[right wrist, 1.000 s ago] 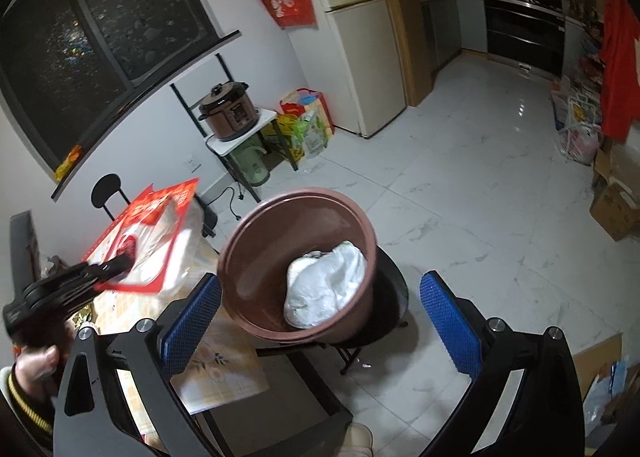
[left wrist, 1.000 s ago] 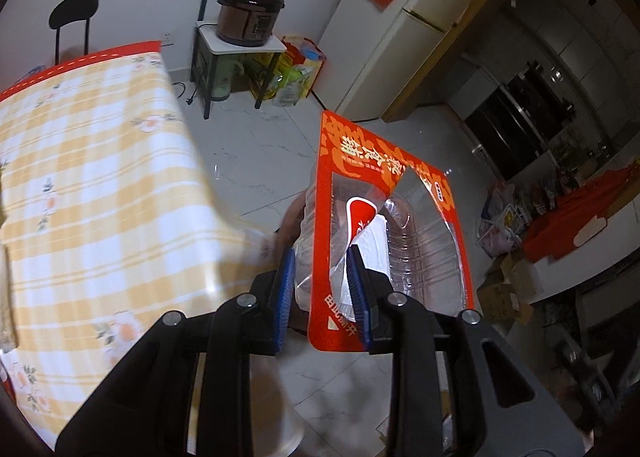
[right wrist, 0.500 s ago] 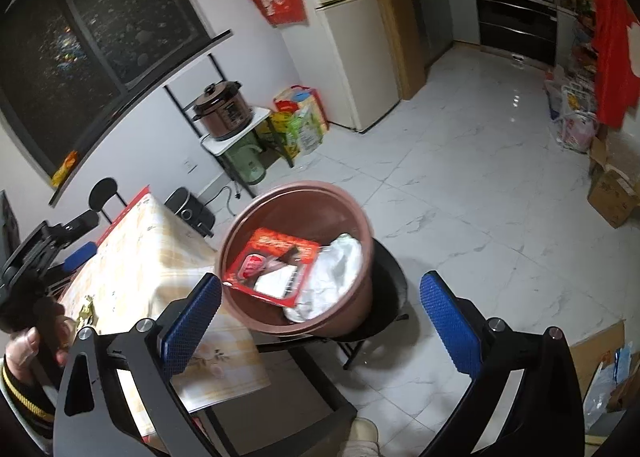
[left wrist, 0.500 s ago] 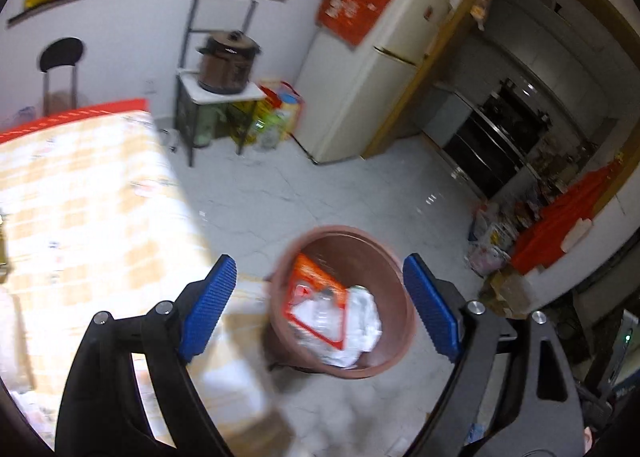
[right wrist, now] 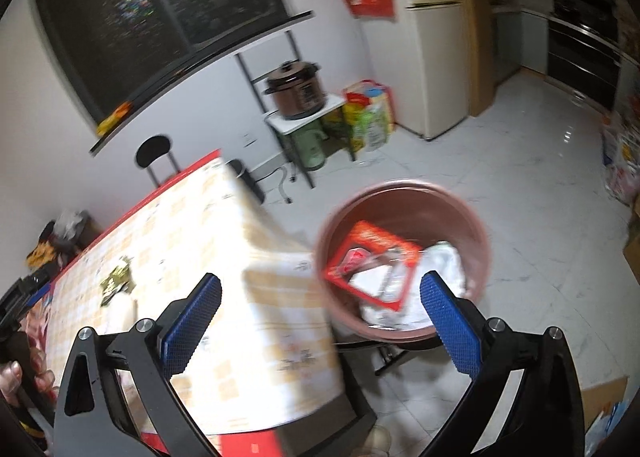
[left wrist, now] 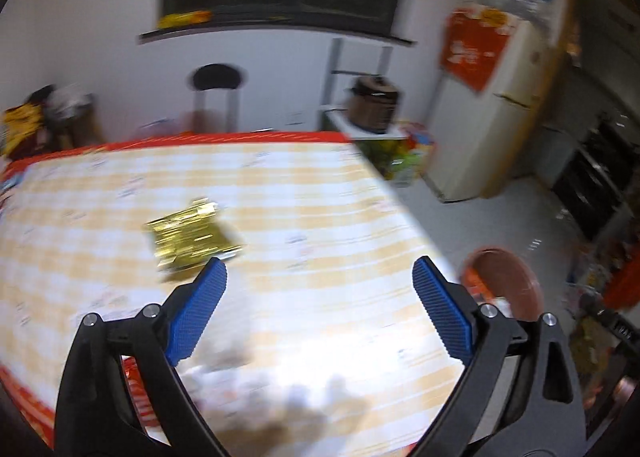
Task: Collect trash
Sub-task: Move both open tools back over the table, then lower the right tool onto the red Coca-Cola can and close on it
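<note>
Here, left gripper (left wrist: 320,307) opening, empty, gold wrapper (left wrist: 192,239) just beyond its left finger, on the table (left wrist: 320,193).

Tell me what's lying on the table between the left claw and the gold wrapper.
Nothing: in the left wrist view only bare checked tablecloth lies between the opening, empty left claw and the gold wrapper.

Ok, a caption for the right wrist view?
Open right gripper above table edge; red packet in brown bin.

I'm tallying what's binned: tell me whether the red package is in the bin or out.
In. The red package lies inside the brown bin, on top of white trash.
</note>
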Demonstrator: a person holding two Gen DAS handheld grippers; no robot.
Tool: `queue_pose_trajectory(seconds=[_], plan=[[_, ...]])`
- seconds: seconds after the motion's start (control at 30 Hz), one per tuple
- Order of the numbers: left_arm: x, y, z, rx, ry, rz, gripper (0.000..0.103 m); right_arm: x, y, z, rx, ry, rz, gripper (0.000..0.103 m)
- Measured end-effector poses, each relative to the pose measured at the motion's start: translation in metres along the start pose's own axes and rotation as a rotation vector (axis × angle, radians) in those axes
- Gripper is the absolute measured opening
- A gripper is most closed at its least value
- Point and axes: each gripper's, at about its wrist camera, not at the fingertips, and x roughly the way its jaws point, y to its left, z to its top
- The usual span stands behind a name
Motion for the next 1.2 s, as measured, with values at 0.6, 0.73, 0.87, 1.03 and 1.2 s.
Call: queue_pose_trajectory(seconds=[0.6, 0.73, 0.87, 1.03, 1.2], plan=[[-0.064, 0.198, -0.052, -0.209, 0.034, 0.178, 0.093, 0.030, 0.201, -0.056, -0.217, 0.129, 0.166, 0.098], [-0.071, 0.236, -0.066, -0.257, 0.043, 0.194, 0.093, 0.034, 0.236, -0.072, -0.264, 0.154, 0.176, 0.098], [-0.075, 0.272, -0.081, -0.296, 0.061, 0.200, 0.093, 0.042, 0.268, -0.090, -0.302, 0.186, 0.184, 0.098], [-0.072, 0.305, -0.096, -0.315, 0.084, 0.178, 0.093, 0.059, 0.313, -0.121, -0.381, 0.240, 0.210, 0.098], [-0.062, 0.323, -0.108, -0.315, 0.115, 0.144, 0.093, 0.080, 0.347, -0.151, -0.459, 0.314, 0.250, 0.097]])
